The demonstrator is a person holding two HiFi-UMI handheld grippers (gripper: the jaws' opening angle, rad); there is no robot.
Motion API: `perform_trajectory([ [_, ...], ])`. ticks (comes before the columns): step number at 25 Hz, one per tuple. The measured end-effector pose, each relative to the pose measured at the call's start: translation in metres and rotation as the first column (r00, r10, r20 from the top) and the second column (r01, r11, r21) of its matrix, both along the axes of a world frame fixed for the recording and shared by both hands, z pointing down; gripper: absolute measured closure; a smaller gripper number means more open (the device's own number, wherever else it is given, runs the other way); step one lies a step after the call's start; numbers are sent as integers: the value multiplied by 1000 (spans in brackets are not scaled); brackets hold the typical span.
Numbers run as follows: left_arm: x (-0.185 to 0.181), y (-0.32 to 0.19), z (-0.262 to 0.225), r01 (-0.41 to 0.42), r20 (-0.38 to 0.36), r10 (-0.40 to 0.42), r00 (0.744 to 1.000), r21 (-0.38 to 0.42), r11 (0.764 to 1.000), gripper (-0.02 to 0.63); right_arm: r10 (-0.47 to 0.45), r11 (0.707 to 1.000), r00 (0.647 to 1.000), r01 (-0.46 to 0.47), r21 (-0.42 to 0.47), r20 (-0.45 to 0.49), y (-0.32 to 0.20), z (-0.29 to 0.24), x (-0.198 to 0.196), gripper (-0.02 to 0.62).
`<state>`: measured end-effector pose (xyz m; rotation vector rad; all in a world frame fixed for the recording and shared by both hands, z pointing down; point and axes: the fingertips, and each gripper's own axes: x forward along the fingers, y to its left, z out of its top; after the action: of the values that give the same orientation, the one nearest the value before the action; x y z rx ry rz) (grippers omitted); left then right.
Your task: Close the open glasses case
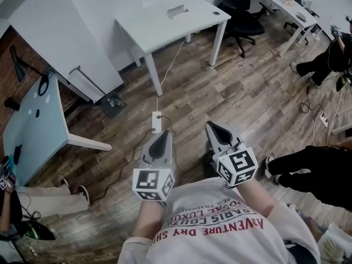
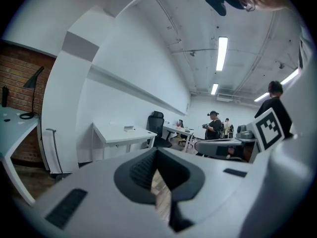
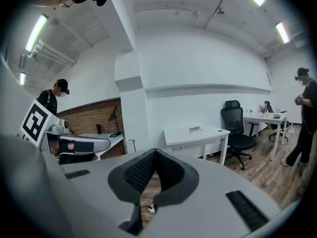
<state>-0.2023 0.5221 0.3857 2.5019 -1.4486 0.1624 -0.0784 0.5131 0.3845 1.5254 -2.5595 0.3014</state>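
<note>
open wooden floor (image 1: 247, 92) ahead of the left gripper (image 1: 164, 132) and right gripper (image 1: 211, 125); white table (image 1: 165, 21) beyond, pale desk (image 1: 33, 120) at left, a person's legs (image 1: 308, 166) close at right.

The head camera is looking steeply down from above the person's chest onto the brown wood-plank floor (image 1: 247, 92), with the grey left gripper (image 1: 163, 137) and grey right gripper (image 1: 212, 127) close below it and a white rectangular tabletop (image 1: 168, 18) farther off. Each gripper view is riding low on its own gripper, facing roughly level across the room along the jaws. All three views are sharing that tabletop and the black wheeled office chair (image 1: 239, 7) beside it. Each gripper view is also catching the other gripper at its edge.
</note>
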Motion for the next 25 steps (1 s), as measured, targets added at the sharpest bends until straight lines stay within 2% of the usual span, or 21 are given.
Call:
perform_trajectory([
  [5,23,-54,1,39,13,-38,999,-25,999,607,-41,999,999,42,-12,9,-61,0,24,583],
  [12,89,-152,-13,88,27,-87,996,-28,996,608,-119,992,992,121,-47,40,-164,-7,86,583],
  [17,139,-223,-17,95,46,-95,994,-1,995,607,-155,984,986,160,-73,66,-230,-5,131,583],
  [21,166,-264,-16,103,27,-103,994,-3,995,607,-171,982,984,175,-73,55,-263,-4,156,583],
  [25,188,-289,-10,59,43,-58,997,-17,998,607,-156,983,987,158,-89,37,-286,6,177,583],
])
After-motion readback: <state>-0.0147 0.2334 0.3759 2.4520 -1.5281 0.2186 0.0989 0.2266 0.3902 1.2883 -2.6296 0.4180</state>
